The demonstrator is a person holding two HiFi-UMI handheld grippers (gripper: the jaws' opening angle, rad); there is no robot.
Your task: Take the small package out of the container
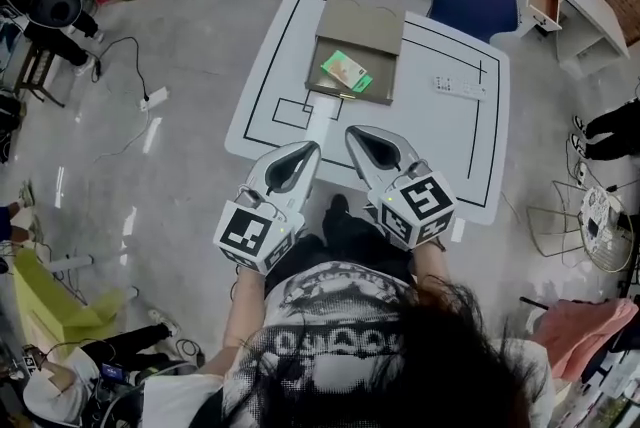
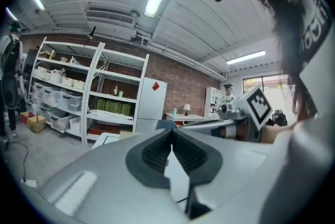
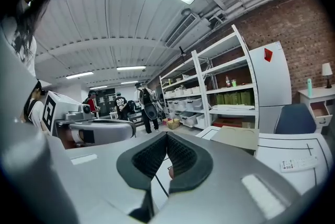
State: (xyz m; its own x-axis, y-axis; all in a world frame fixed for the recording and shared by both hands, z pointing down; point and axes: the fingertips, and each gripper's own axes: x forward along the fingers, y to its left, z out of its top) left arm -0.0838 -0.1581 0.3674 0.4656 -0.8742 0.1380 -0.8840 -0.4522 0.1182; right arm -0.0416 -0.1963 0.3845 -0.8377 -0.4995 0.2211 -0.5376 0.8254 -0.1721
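Left gripper [image 1: 306, 152]: lower centre-left of the head view; jaws closed tip to tip, nothing between them.
Container [image 1: 372, 28]: open cardboard box, upper centre, on the white table [image 1: 450, 131], apart from both grippers.
Small package [image 1: 346, 72]: flat green pouch lying askew on the container floor.
Right gripper [image 1: 357, 133]: lower centre-right; jaws closed, empty.
Handling: probably light, thin and pliable, possibly slick; best pinched at an edge or corner.

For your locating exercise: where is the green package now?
Head view: the package lies inside the open cardboard box on the white table, left of the remote.
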